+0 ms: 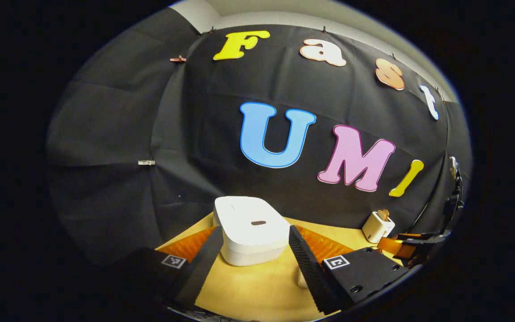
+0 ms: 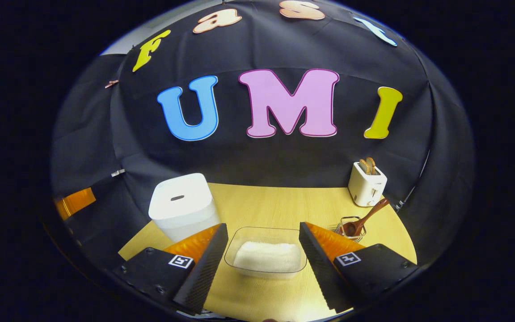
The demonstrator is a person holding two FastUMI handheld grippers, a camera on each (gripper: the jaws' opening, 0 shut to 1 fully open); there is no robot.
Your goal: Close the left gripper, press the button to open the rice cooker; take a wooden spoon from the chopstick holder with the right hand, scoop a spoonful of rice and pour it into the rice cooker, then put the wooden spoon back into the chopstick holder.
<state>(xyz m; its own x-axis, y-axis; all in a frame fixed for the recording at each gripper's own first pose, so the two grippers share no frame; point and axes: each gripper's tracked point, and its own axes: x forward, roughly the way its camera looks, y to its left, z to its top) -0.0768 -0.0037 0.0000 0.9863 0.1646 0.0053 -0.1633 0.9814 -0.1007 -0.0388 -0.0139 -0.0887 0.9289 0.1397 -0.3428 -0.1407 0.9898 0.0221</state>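
Left tongs [image 1: 255, 250] spread, rice cooker [image 1: 251, 230] between; right tongs [image 2: 262, 250] spread, rice [image 2: 266, 257] between.

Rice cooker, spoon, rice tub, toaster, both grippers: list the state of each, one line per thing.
rice cooker: lid shut.
wooden spoon: in the chopstick holder, leaning.
rice container: open, rice inside.
toaster: bread standing in its slots.
left gripper: open, holding nothing.
right gripper: open, holding nothing.

Even overhead light, bright wooden tabletop [image 2: 280, 205], dark matte cloth wall swallowing light, soft shadows beneath white rice cooker [image 1: 251, 230], strong fisheye bending at edges, centre sharp, rims slightly blurred
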